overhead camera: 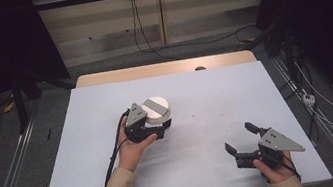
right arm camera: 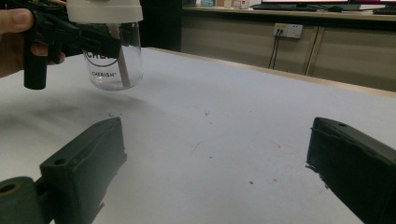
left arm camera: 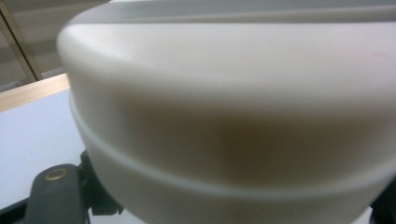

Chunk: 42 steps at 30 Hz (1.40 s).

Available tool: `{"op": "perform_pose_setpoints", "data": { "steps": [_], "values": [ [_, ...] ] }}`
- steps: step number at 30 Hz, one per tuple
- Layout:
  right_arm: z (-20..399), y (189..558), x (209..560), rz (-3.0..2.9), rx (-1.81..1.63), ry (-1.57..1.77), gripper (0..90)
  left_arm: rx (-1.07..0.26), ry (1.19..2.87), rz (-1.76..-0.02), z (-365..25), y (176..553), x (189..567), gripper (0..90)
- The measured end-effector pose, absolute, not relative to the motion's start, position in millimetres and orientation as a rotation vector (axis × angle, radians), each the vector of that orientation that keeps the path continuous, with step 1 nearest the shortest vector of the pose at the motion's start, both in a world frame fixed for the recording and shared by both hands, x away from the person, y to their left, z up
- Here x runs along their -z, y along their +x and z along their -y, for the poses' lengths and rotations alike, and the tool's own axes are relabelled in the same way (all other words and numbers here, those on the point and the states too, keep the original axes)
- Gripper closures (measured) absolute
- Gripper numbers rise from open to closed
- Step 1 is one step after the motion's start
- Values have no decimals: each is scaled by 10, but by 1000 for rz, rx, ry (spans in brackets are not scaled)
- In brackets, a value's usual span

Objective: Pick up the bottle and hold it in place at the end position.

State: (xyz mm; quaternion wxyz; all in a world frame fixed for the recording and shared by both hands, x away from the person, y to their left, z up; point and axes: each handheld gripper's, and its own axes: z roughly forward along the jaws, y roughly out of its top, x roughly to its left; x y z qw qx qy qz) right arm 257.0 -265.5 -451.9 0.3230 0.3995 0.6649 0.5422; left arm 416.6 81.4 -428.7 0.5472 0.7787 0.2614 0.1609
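Since the high view puts the jar (overhead camera: pixel 156 111) at centre frame on the counter (overhead camera: pixel 205 92), left tool (overhead camera: pixel 160 127) pinching it under the white lid, it looks light. Left gripper view: smooth lid (left arm camera: pixel 233 93) fills upper frame, likely slippery. Right gripper view: clear stiff body upper left, probably breakable; right tool (right arm camera: pixel 219 168) spread, idle.

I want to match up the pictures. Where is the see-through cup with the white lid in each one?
High view: the cup sits left of the middle, held in the left claw.
Left gripper view: its white lid looms very close and blurred across most of the picture.
Right gripper view: top left corner, held above the table.
Shared landmark: the light table sheet.
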Motion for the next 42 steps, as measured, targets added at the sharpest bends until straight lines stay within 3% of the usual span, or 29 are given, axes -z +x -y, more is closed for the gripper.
{"op": "perform_pose_setpoints", "data": {
  "steps": [42],
  "values": [
    [2656,2584,4527,-1742,-1421,1055,37,-365,1852,-642,-629,4421,4367,186]
  ]
}}
